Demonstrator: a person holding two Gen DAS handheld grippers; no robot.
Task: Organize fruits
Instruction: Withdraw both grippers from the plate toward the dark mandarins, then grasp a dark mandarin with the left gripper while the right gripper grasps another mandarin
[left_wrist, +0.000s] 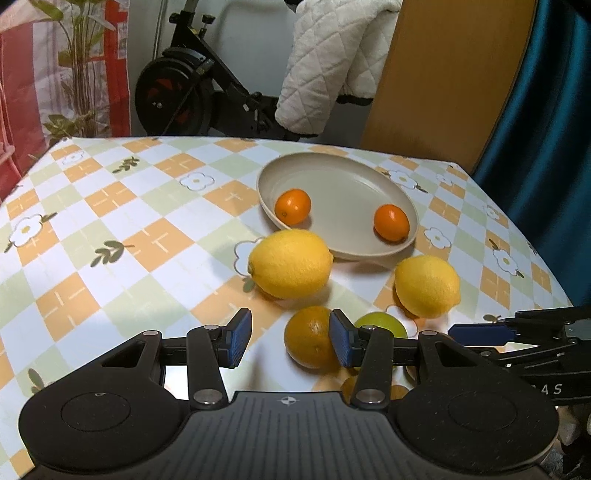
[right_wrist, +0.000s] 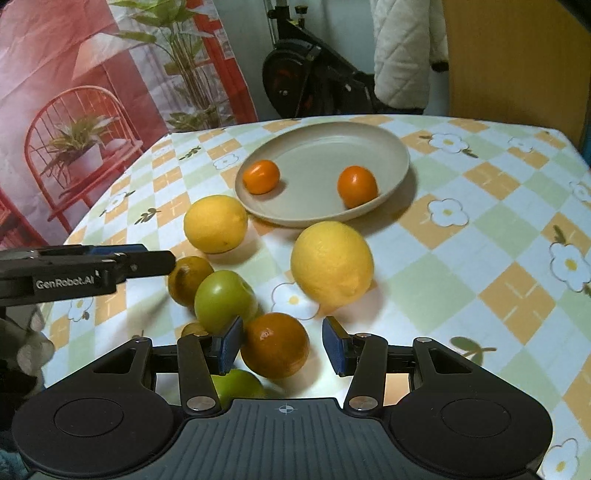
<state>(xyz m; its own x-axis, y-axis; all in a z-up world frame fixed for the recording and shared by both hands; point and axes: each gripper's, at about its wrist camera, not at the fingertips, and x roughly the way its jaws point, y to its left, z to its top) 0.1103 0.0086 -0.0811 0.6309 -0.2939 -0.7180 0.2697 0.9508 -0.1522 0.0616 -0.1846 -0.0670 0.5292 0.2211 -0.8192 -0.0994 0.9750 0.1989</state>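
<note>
A beige plate (left_wrist: 343, 173) (right_wrist: 325, 147) holds two small oranges (left_wrist: 292, 206) (left_wrist: 391, 222), also in the right wrist view (right_wrist: 260, 176) (right_wrist: 357, 185). Two lemons (left_wrist: 290, 263) (left_wrist: 426, 286) lie in front of the plate (right_wrist: 215, 223) (right_wrist: 331, 264). My left gripper (left_wrist: 290, 341) is open; an orange (left_wrist: 308, 338) lies by its right finger, a green fruit (left_wrist: 384, 325) behind. My right gripper (right_wrist: 282, 345) is open around a dark orange (right_wrist: 275, 345), not closed on it. A green fruit (right_wrist: 223, 301) sits beside its left finger.
The table has a checked flower cloth (left_wrist: 110, 229). Another green fruit (right_wrist: 236, 386) lies under my right gripper. An exercise bike (left_wrist: 184, 88), a white quilted coat (left_wrist: 332, 62) and a wooden board (left_wrist: 454, 74) stand behind the table. A plant poster (right_wrist: 92, 110) is at the left.
</note>
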